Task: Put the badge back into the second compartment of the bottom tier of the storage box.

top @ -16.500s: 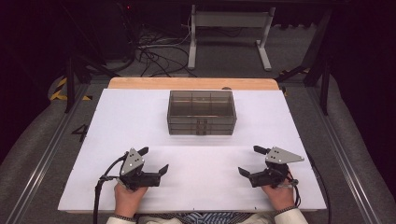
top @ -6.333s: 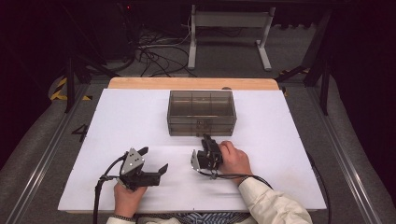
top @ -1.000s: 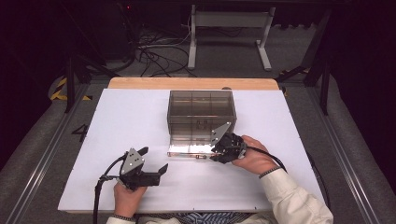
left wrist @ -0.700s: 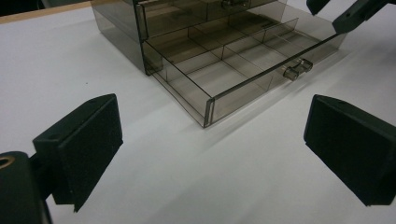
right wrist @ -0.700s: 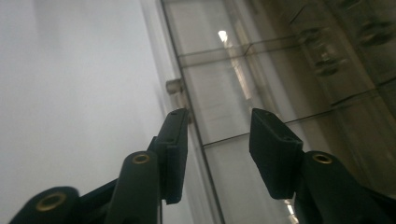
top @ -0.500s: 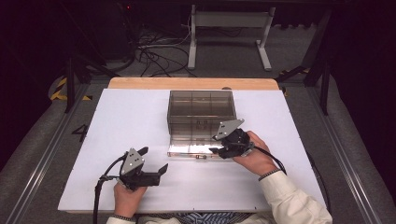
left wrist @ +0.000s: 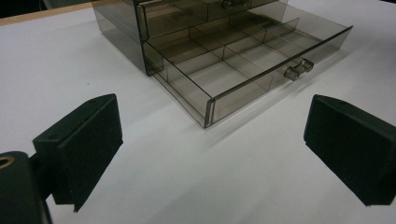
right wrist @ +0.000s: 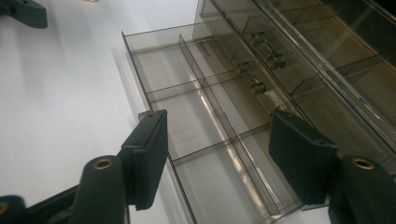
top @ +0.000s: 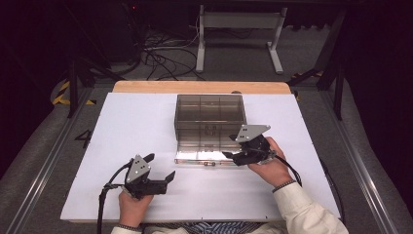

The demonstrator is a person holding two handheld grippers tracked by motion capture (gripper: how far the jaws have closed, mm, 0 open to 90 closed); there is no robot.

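Left gripper (top: 158, 168), right gripper (top: 233, 157): black bodies, black blocky jaws, brass screws, grey three-cornered top plates, trailing black cables. Cream sleeve (top: 311, 212), bead bracelet (top: 283, 185).

Looks like a lab/test rig, not a home: white work table (top: 122, 146) w/ wooden far edge, dark surroundings, loose cables (top: 160, 53) on grey floor, metal stand (top: 238, 24), probably hazard tape (top: 61, 95) at left.

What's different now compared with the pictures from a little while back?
The bottom drawer of the clear drawer box, shut at the start, is pulled out toward the person. The right tongs, which came over from the table's right side to do it, have just been opening and hold nothing, hanging above the drawer. The left tongs stayed put, open, and the box did not shift.
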